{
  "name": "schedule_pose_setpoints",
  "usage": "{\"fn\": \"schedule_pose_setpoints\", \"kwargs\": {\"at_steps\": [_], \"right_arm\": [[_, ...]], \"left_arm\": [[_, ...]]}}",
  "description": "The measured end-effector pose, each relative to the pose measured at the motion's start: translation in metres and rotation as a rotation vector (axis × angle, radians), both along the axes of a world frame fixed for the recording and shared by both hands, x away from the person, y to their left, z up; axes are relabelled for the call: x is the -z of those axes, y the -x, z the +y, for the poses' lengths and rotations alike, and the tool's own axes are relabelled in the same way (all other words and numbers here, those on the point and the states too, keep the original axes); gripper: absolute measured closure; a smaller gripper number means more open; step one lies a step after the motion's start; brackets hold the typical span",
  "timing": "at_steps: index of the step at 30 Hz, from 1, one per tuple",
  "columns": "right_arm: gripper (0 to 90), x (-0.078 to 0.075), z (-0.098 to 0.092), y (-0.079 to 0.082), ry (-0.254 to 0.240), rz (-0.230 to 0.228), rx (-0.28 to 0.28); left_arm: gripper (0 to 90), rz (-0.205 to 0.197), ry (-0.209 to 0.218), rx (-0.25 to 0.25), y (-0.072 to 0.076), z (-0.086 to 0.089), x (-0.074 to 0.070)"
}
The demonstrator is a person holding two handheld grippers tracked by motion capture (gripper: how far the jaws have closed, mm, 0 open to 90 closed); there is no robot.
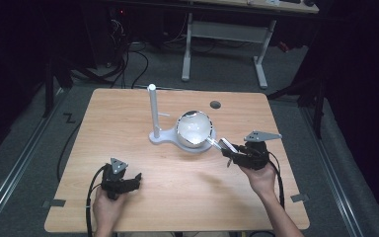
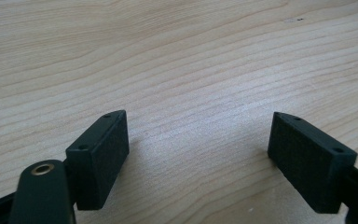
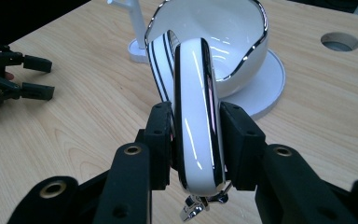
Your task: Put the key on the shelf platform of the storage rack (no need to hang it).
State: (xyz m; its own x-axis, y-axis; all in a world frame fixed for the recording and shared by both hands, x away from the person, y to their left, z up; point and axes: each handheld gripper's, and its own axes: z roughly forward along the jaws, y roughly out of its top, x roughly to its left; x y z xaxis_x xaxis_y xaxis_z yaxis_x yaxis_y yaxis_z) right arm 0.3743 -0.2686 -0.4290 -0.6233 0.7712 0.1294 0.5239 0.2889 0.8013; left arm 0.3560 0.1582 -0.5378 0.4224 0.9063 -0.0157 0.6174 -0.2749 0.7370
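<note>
A glossy white cup [image 1: 194, 128] with a silvery rim hangs tilted over the round white base [image 1: 165, 137] of a stand, whose upright post [image 1: 153, 109] has a short peg. My right gripper [image 1: 228, 154] is shut on the cup's handle [image 3: 196, 100]; in the right gripper view its pads [image 3: 161, 142] press on both sides of the handle, with the cup bowl [image 3: 223, 42] beyond and the stand's disc [image 3: 268, 86] under it. My left gripper [image 1: 137, 180] rests low on the table at the front left, its jaws open [image 2: 198, 149] over bare wood.
The wooden table [image 1: 128, 118] has a round cable hole [image 1: 215, 104] at the back right. The floor lies beyond every edge, and a white desk frame [image 1: 224, 34] stands behind. The right gripper view shows my left gripper [image 3: 35, 77] far left.
</note>
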Motion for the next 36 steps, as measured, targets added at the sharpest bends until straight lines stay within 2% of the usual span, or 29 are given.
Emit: {"fn": "schedule_pose_setpoints", "kwargs": {"at_steps": [11,18,21,26,36], "right_arm": [[66.3,-0.017,0.016,-0.018,-0.005,-0.008,-0.036],[66.3,-0.024,0.027,-0.035,-0.021,-0.004,-0.052],[66.3,-0.029,0.034,-0.044,-0.013,-0.003,-0.061],[66.3,-0.031,0.042,-0.055,-0.021,0.007,-0.062],[66.3,-0.033,0.053,-0.071,-0.007,0.017,-0.067]], "left_arm": [[20.7,0.000,0.000,0.000,0.000,0.000,0.000],[20.7,0.000,0.000,0.000,0.000,0.000,0.000],[20.7,0.000,0.001,0.000,0.000,0.000,0.000],[20.7,0.001,0.001,0.000,0.000,0.000,0.000],[20.9,0.001,0.002,0.001,0.000,0.000,0.000]]}}
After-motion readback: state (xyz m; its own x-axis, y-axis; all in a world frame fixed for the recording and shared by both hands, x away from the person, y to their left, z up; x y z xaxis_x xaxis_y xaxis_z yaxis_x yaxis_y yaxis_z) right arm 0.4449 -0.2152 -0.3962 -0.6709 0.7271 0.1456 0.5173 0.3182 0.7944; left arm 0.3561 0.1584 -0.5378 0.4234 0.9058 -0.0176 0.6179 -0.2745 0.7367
